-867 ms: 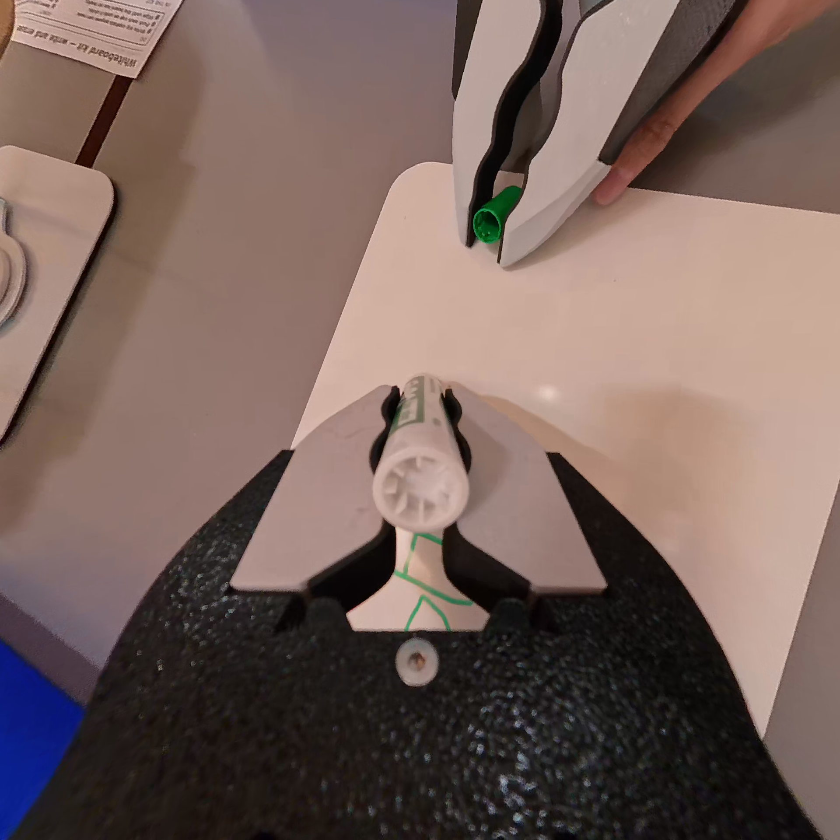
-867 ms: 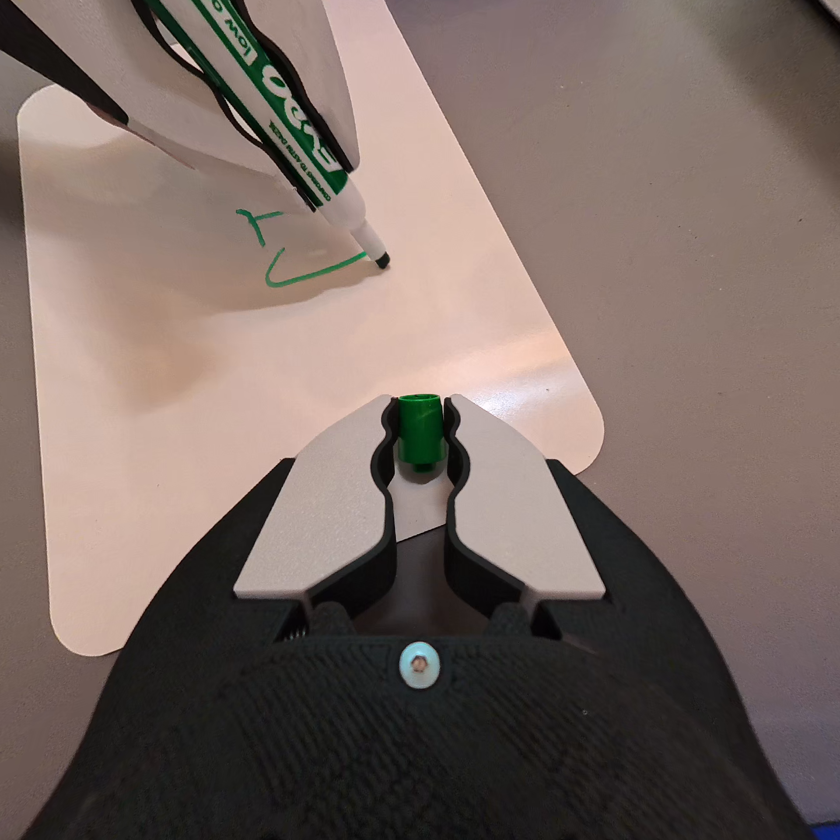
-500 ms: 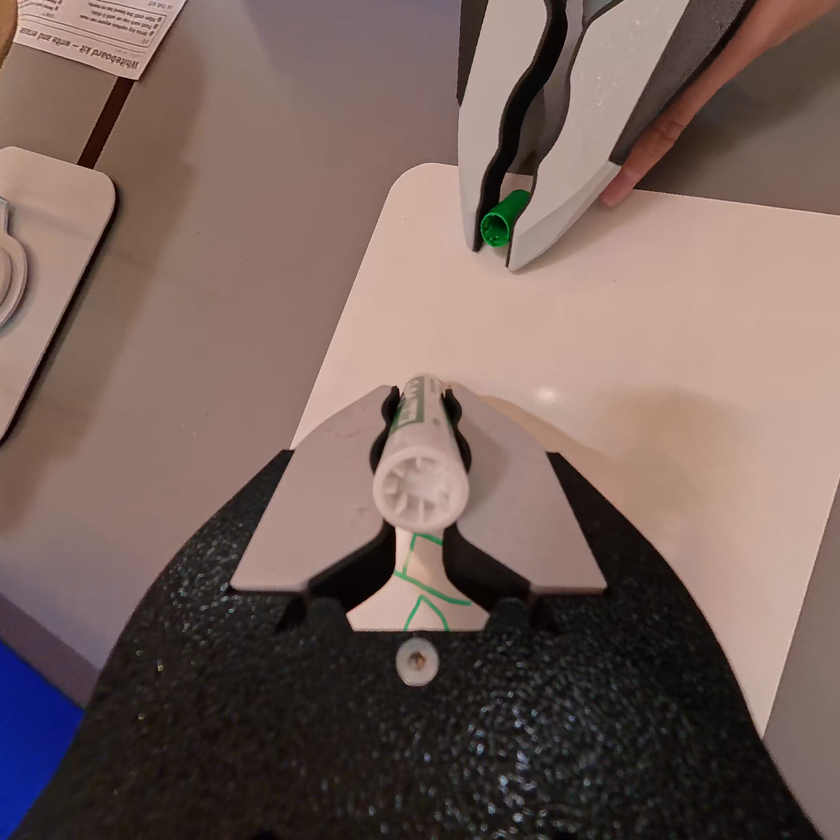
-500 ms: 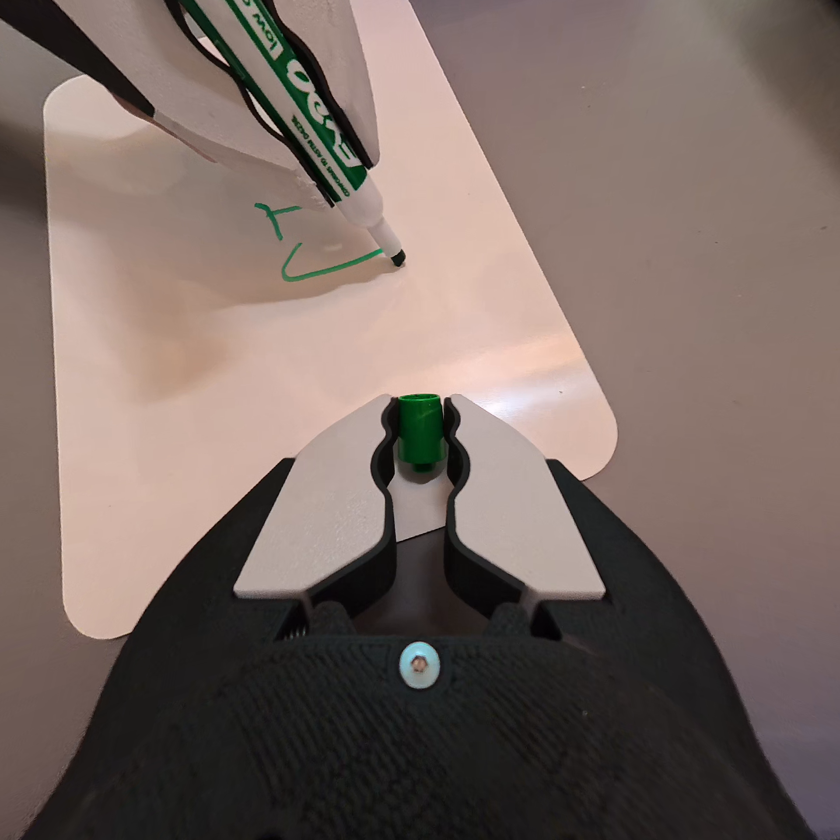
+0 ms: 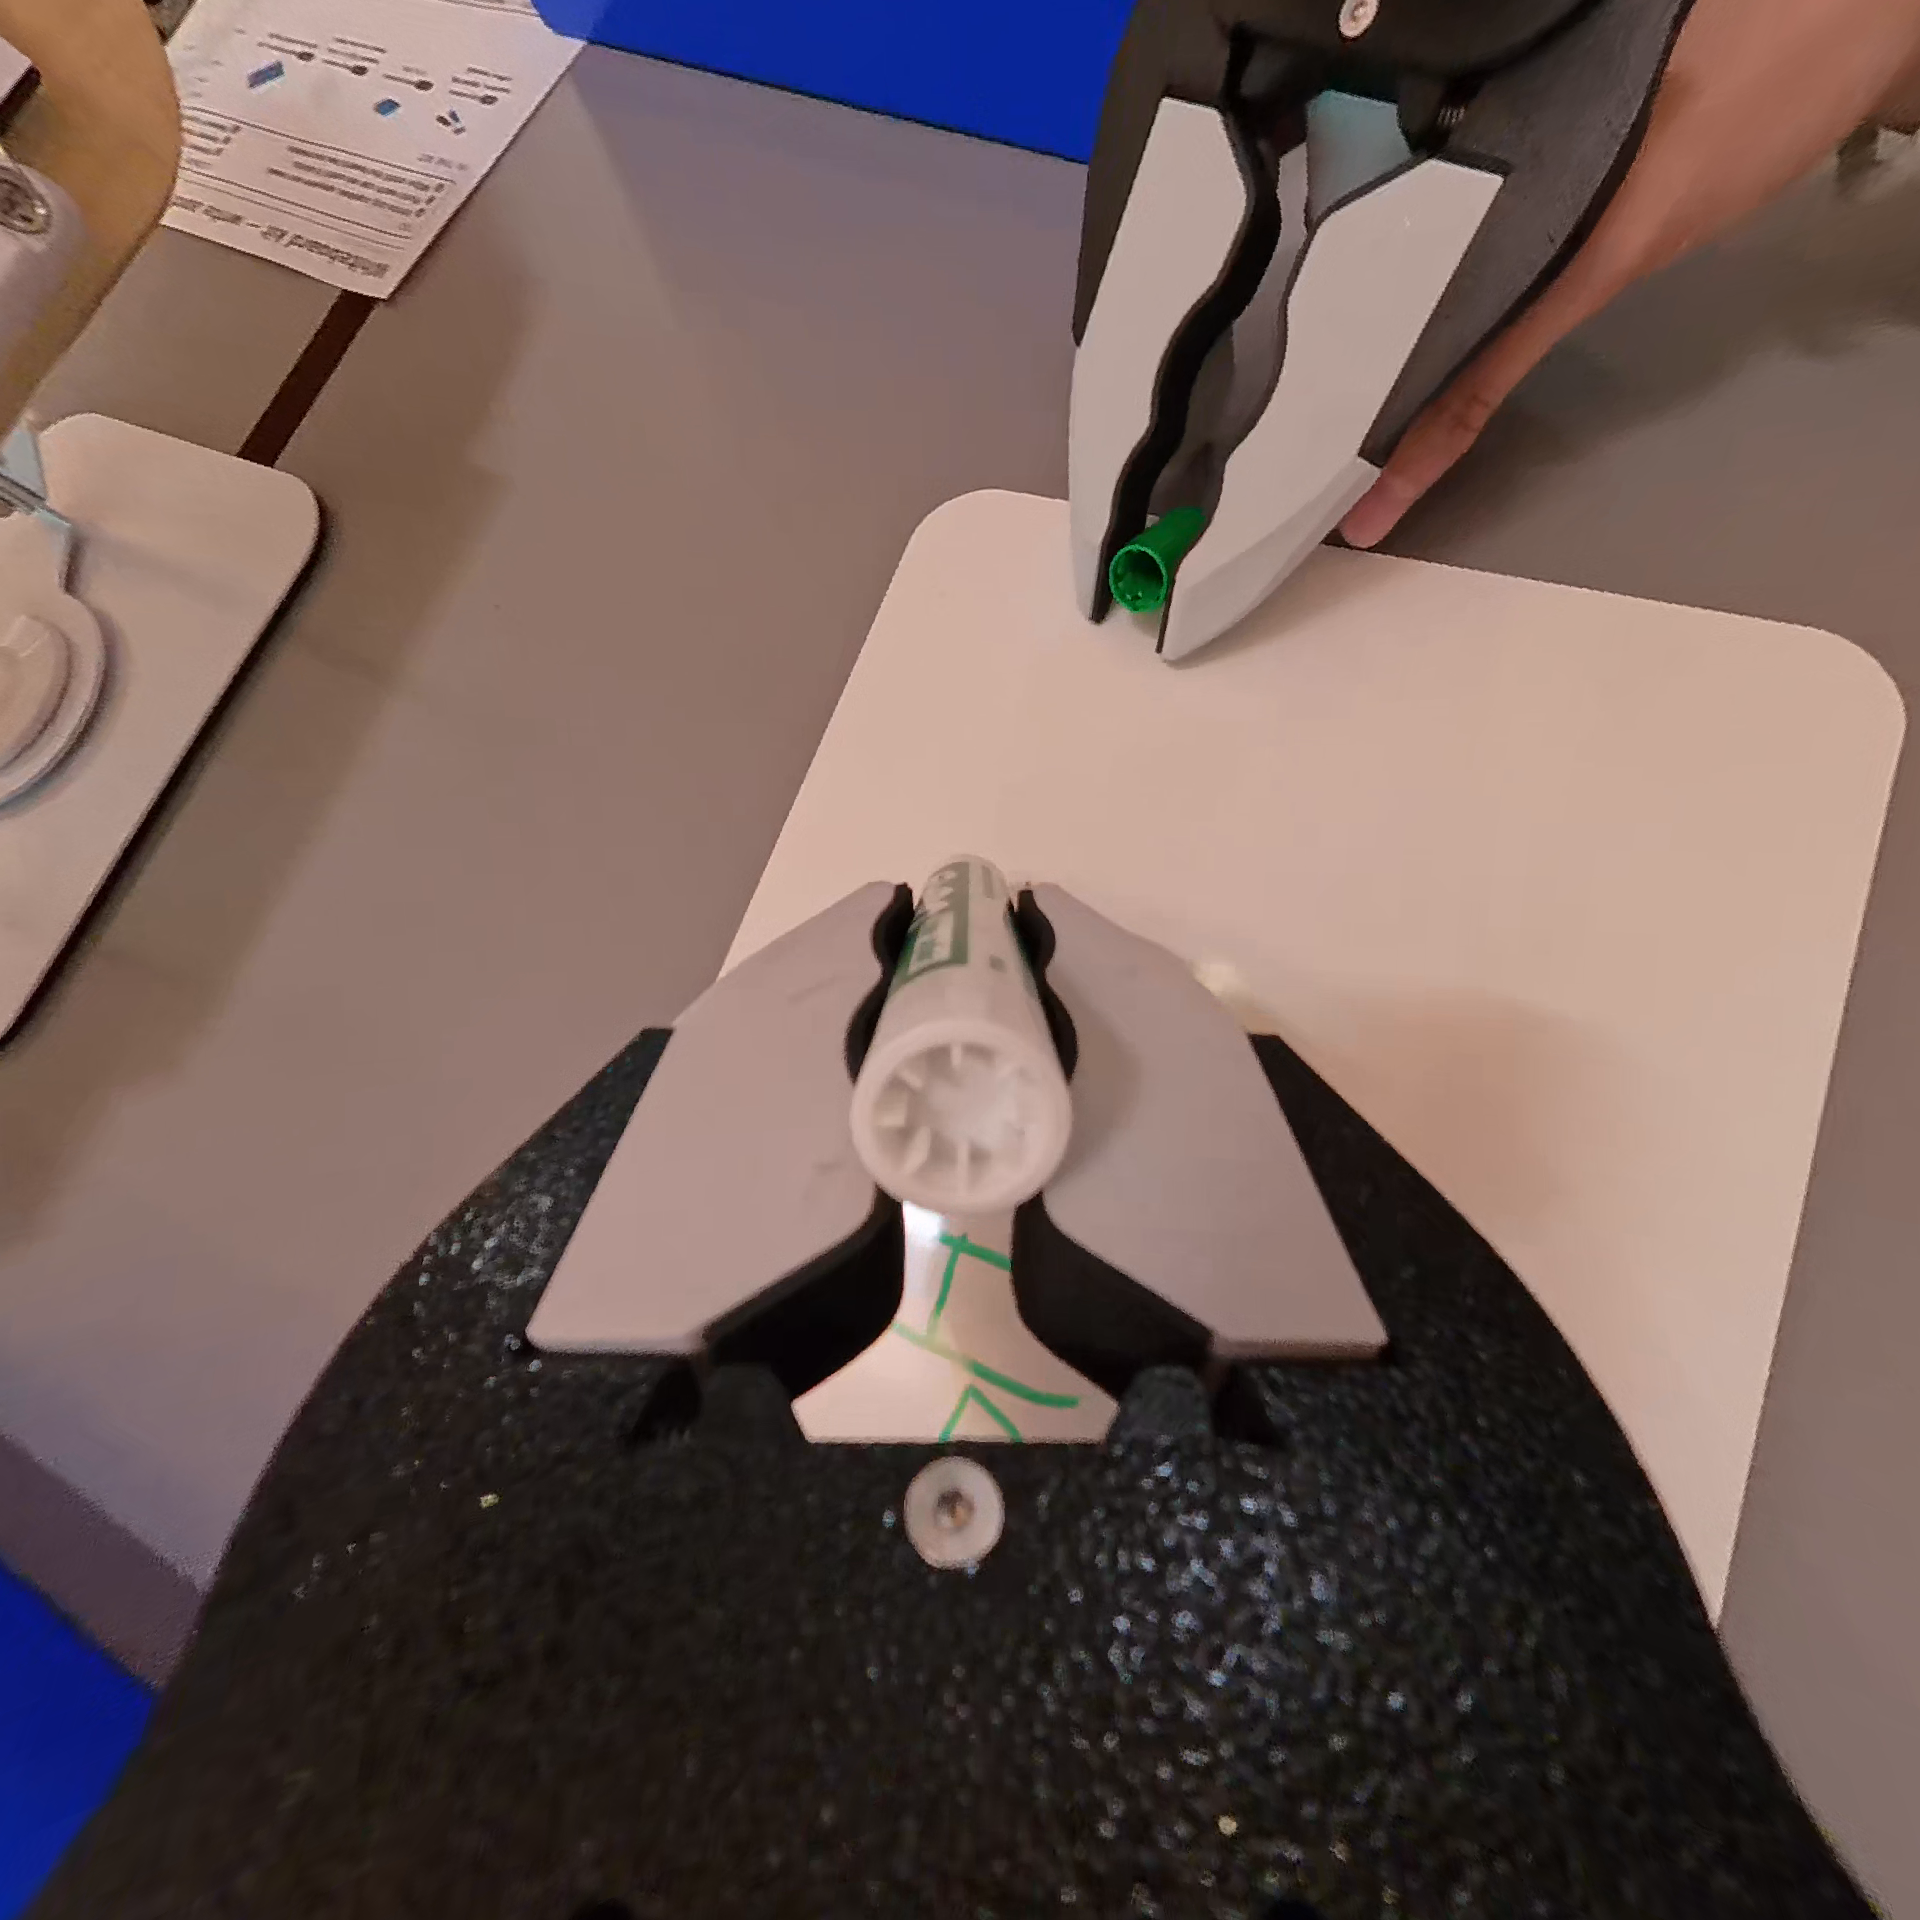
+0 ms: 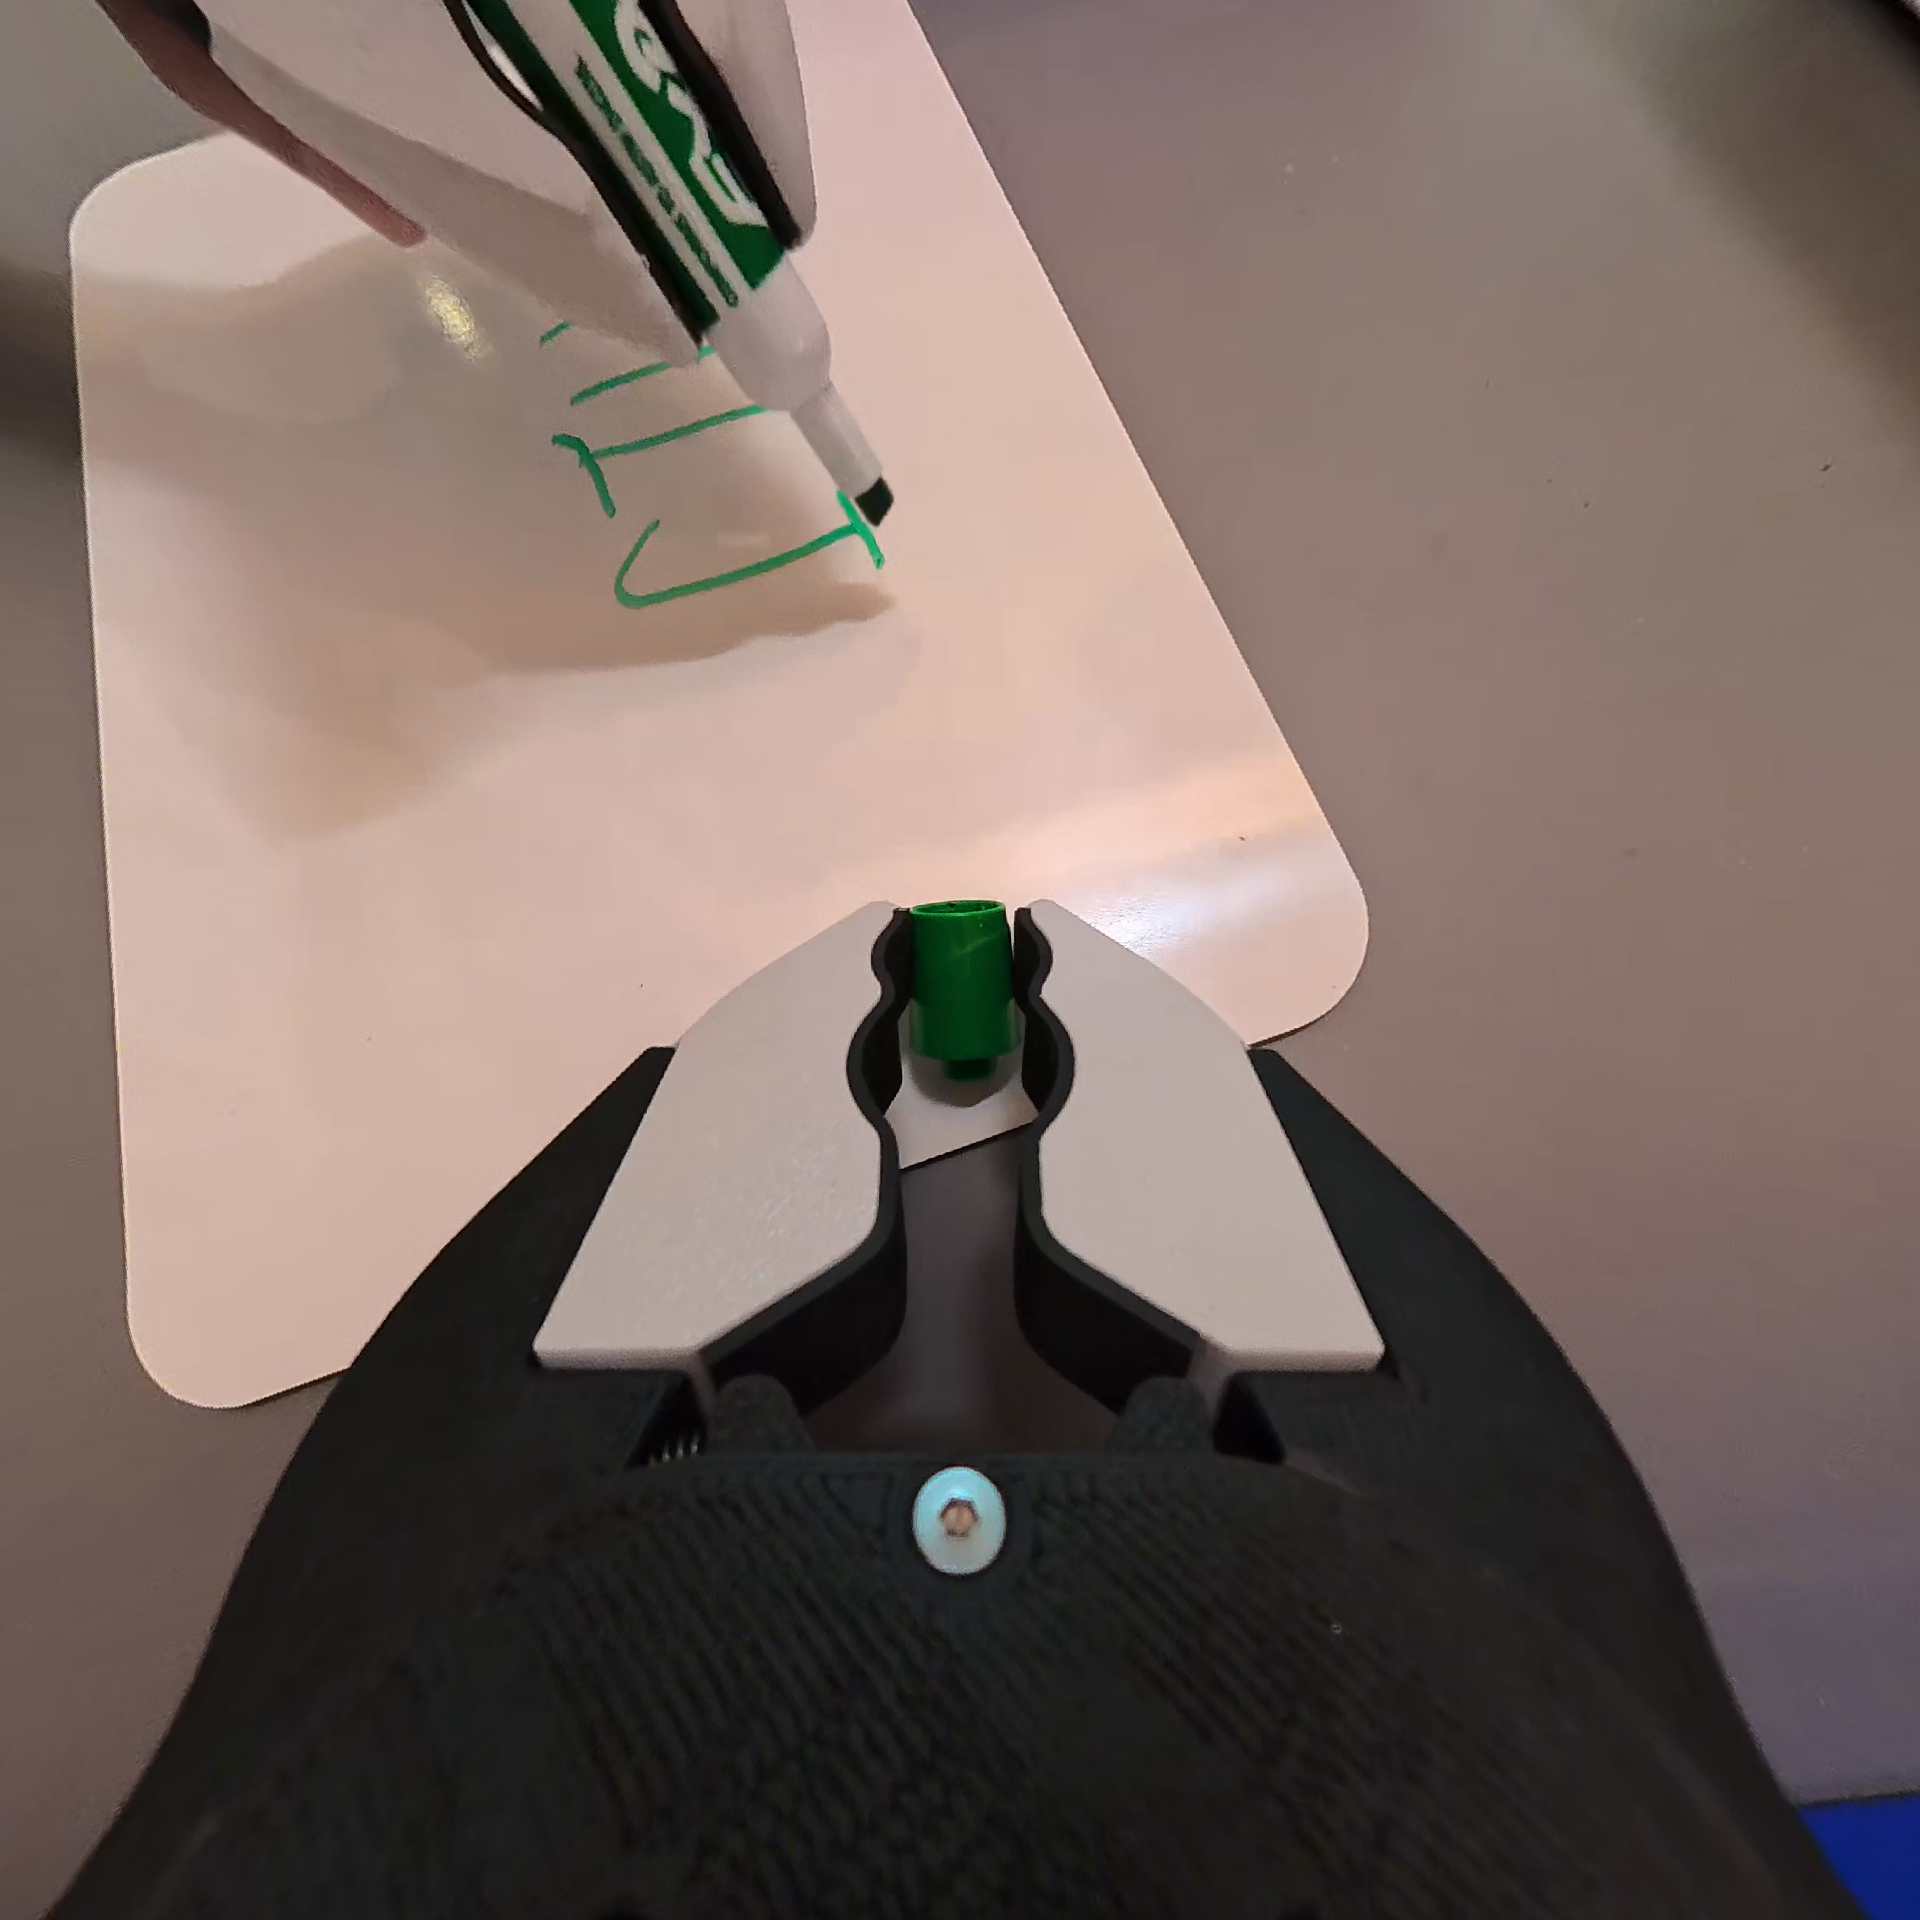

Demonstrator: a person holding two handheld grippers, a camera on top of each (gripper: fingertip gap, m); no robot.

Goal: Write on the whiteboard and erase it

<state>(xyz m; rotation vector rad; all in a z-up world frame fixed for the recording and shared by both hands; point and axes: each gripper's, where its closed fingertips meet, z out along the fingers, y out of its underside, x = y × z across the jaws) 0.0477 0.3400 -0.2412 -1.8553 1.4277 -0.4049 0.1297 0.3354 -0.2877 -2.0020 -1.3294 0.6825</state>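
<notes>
**Marker tip just over the whiteboard, cap pinched at its far edge**

The white whiteboard [image 5: 1455, 883] lies flat on the grey worktop [image 5: 520, 623], and everything here sits in relation to it. Off its left edge a second pale board [image 5: 156, 582] rests on the worktop, and beyond that, farther from the whiteboard, lies a printed paper sheet [image 5: 353, 135].

Over the whiteboard's near left part, the left tongs [image 5: 958, 894] are pressed onto the barrel of a green-and-white marker [image 5: 961, 1039], which slants down toward the surface. From the right wrist view the dark marker tip [image 6: 873, 504] sits at the end of the green strokes [image 6: 727, 577]; whether it touches the whiteboard I cannot tell.

At the whiteboard's far edge, the right tongs [image 5: 1138, 623] pinch the small green cap [image 5: 1148, 566], its open end facing out from between the fingers. A hand [image 5: 1621, 260] wraps the right tongs' body, one fingertip reaching down to the whiteboard's far edge.
</notes>
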